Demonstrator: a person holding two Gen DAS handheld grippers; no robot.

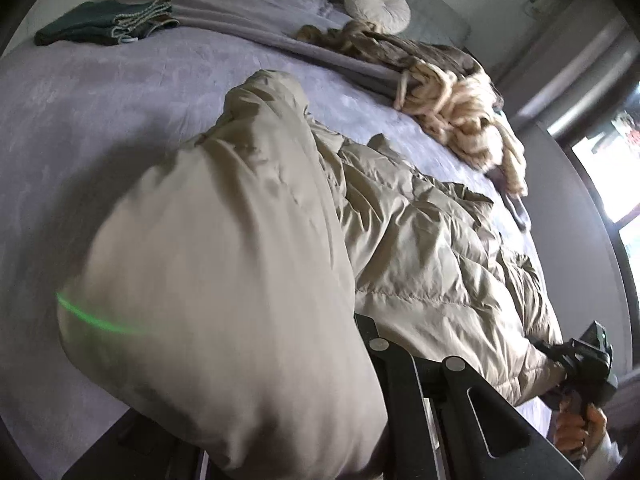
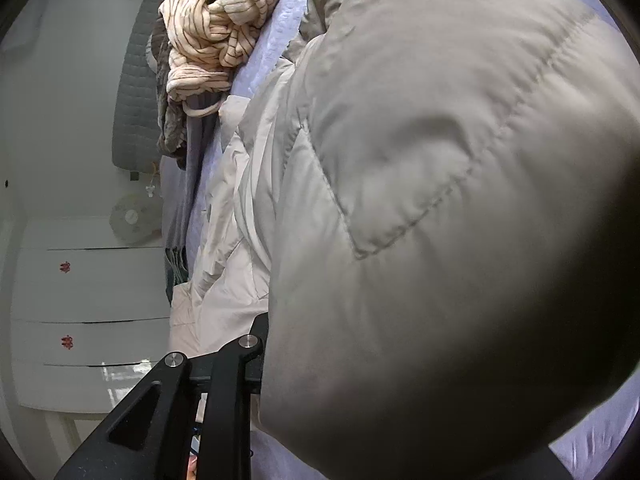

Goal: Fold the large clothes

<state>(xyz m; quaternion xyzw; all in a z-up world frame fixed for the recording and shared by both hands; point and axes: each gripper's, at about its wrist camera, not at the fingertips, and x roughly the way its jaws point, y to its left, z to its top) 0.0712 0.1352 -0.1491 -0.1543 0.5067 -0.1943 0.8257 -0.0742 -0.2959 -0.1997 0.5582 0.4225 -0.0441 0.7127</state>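
Observation:
A beige quilted puffer jacket (image 1: 420, 240) lies across the lavender bed (image 1: 100, 120). My left gripper (image 1: 360, 336) is shut on a lifted part of the jacket, which bulges over the left of the view and hides most of the fingers. My right gripper (image 1: 560, 356) shows at the far right of the left wrist view, gripping the jacket's other edge. In the right wrist view the jacket (image 2: 440, 200) fills the frame, and my right gripper (image 2: 262, 336) is shut on it, with fabric covering the fingertips.
A cream striped garment (image 1: 464, 116) lies heaped with a brown one (image 1: 424, 52) near the bed's far right edge. A folded dark green garment (image 1: 104, 22) rests at the far left. A round cushion (image 1: 376, 6) leans on the grey headboard. White drawers (image 2: 88, 312) stand beside the bed.

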